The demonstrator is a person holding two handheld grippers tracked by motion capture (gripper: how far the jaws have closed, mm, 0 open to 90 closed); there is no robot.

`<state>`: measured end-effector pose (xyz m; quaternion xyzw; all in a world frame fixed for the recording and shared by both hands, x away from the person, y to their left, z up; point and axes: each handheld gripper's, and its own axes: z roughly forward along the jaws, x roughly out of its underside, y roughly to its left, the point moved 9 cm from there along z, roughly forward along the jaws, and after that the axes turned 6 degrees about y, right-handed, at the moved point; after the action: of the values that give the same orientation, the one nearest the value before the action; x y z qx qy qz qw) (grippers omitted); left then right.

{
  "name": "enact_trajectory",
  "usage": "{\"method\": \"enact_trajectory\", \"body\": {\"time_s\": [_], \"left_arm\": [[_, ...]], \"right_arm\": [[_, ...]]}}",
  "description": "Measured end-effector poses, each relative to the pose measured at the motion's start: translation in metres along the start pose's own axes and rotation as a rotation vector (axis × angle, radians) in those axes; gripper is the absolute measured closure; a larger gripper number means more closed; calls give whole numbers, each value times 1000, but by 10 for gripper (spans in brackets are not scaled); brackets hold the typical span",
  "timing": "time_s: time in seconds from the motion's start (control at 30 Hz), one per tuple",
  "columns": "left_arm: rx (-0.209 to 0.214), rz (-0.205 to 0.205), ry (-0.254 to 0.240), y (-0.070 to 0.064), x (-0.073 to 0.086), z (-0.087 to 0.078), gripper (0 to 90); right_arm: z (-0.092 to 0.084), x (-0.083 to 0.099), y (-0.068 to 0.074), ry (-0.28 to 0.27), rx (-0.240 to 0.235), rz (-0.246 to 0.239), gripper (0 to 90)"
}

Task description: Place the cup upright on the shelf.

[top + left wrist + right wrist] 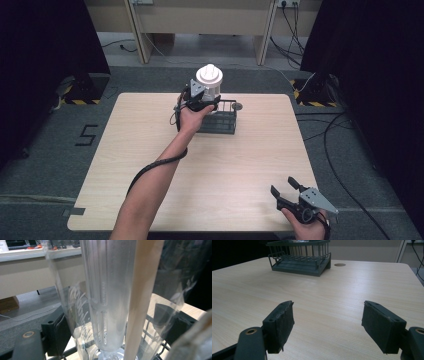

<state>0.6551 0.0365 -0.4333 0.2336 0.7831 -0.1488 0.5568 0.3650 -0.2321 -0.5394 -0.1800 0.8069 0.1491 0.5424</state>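
My left claw [200, 101] grips the clear jug [209, 85] over the wire rack [223, 121]; next, lower it in; right claw [288, 192] wide.

A large dark "5" [88, 135] is showing on the grey floor mat at about nine o'clock from the wooden table [150, 175], lying just off its left edge. In the left gripper view, pale cursive lettering [79, 315] is running down the wall of the clear container [110, 290] at around seven o'clock; it is too blurred and slanted to read, possibly a brand script. Nothing else is reading as text.
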Motion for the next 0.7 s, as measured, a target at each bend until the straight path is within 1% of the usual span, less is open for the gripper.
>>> {"method": "enact_trajectory", "body": {"time_s": [0.13, 0.2, 0.37, 0.5, 0.7], "left_arm": [[-9, -7, 11, 3, 4, 4, 179], [-10, -6, 15, 3, 6, 5, 178], [-11, -7, 24, 2, 10, 7, 178], [-13, -11, 37, 2, 16, 10, 178], [-19, -6, 56, 0, 26, 15, 177]], "right_arm": [[0, 0, 0, -2, 0, 1, 260], [0, 0, 0, -1, -4, 8, 260], [0, 0, 0, 1, -5, 8, 261], [0, 0, 0, 1, -5, 11, 261], [0, 0, 0, 0, -6, 10, 261]]}}
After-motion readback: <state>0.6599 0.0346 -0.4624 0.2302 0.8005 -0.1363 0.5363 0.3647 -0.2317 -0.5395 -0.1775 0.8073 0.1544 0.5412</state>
